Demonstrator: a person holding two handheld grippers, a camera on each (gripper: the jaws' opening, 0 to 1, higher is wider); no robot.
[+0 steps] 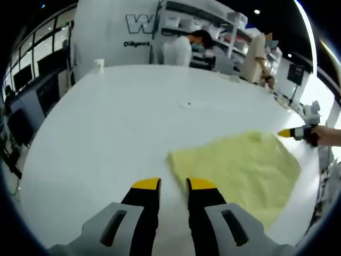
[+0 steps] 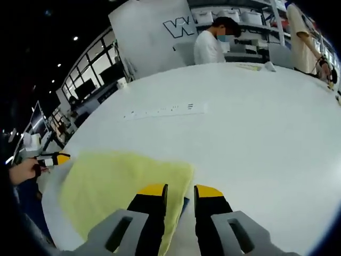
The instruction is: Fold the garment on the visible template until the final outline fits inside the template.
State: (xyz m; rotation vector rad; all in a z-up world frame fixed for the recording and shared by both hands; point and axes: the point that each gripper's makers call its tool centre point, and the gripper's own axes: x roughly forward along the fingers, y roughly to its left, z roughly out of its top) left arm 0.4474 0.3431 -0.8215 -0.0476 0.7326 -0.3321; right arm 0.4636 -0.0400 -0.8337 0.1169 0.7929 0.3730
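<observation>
A white wall panel (image 1: 114,32) at upper left bears a large "W" and, below it, smaller "Diligent"; remaining letters hidden.

grey claw (image 1: 173,184), black yellow-tipped jaws

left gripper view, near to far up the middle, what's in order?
Left gripper's yellow-tipped black jaws → near corner of the folded pale-yellow cloth garment → bare white tabletop → person in a white shirt behind the table.
</observation>
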